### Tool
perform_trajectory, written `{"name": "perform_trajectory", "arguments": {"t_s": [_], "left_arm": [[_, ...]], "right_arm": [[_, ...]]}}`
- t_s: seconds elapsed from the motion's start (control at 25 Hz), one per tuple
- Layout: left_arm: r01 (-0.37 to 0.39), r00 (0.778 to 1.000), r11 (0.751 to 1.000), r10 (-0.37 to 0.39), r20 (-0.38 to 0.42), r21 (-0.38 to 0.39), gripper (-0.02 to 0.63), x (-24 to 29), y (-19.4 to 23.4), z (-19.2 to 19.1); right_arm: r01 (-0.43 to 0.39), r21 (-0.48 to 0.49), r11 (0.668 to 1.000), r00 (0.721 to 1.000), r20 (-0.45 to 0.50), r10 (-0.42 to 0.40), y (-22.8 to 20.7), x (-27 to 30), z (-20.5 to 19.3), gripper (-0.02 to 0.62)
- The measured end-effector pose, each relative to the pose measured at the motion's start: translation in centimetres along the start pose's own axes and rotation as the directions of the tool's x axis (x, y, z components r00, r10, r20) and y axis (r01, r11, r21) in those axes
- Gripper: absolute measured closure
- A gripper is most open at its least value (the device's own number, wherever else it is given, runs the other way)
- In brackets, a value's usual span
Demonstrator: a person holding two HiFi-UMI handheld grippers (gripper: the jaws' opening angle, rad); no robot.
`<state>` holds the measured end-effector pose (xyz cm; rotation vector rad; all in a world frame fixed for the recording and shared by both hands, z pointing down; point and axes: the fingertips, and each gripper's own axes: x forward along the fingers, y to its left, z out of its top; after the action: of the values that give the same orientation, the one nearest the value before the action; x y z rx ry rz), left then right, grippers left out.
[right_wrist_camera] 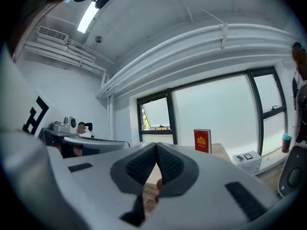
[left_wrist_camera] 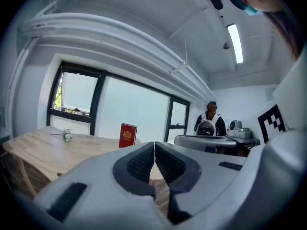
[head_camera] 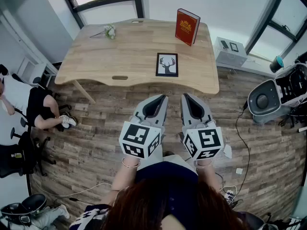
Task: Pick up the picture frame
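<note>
**Item 1: writing and marks.** Red book (head_camera: 187, 27) standing upright at the far right of the counter (head_camera: 120, 51). It has a gold emblem and lines of gold print on the cover, too small for me to read in any view. Each marker cube carries black-and-white square patterns, and I find no legible words on them.

**Item 2: picture frame** (head_camera: 167, 64). Black frame around a white sheet with a dark deer-head silhouette. It lies flat on the counter near the front edge, right of centre. It sits ahead of the 2 tools, roughly in line with the gap between them, and well apart from both.

**Item 3: left hand-held gripper** (head_camera: 160, 98). It is held over the floor short of the counter's front edge, with the jaws pressed together and nothing between them.

**Item 4: right hand-held gripper** (head_camera: 187, 97). It is beside the left one, and its jaws are also pressed together and empty.

**Item 5: surface.** Pale wood counter with a curved front edge. A small white flower sprig (head_camera: 109, 31) lies at the far left.

**Item 6: room.**
- Grey-brown plank floor (head_camera: 91, 143) with loose cables.
- Dark-framed windows (left_wrist_camera: 129, 104) behind the counter.
- A white box (head_camera: 230, 51) on the floor just right of the counter.
- A grey machine (head_camera: 268, 97) further right.
- A person seated on an office chair at the left (head_camera: 29, 104).
- 1 ceiling strip light (left_wrist_camera: 235, 42).
</note>
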<state>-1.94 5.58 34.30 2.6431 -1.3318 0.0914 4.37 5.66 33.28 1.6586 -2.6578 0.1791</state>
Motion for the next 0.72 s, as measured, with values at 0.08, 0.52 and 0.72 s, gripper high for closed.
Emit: {"name": "perform_trajectory", "arguments": {"t_s": [0.08, 0.52, 0.72], "left_arm": [[0.003, 1.000, 1.000, -0.003, 0.003, 0.001, 0.575, 0.1, 0.5, 0.1], [0.014, 1.000, 1.000, -0.014, 0.006, -0.007, 0.575, 1.0, 3.1, 0.3], [0.032, 0.999, 0.999, -0.032, 0.008, -0.012, 0.575, 1.8, 4.7, 0.5]], "right_arm": [[-0.001, -0.002, 1.000, 1.000, 0.000, 0.001, 0.3, 0.5, -0.1, 0.571], [0.025, 0.004, 1.000, 1.000, -0.003, -0.025, 0.7, 2.6, -0.2, 0.571], [0.043, 0.017, 0.999, 0.999, -0.009, -0.042, 0.6, 4.4, -0.1, 0.571]]}}
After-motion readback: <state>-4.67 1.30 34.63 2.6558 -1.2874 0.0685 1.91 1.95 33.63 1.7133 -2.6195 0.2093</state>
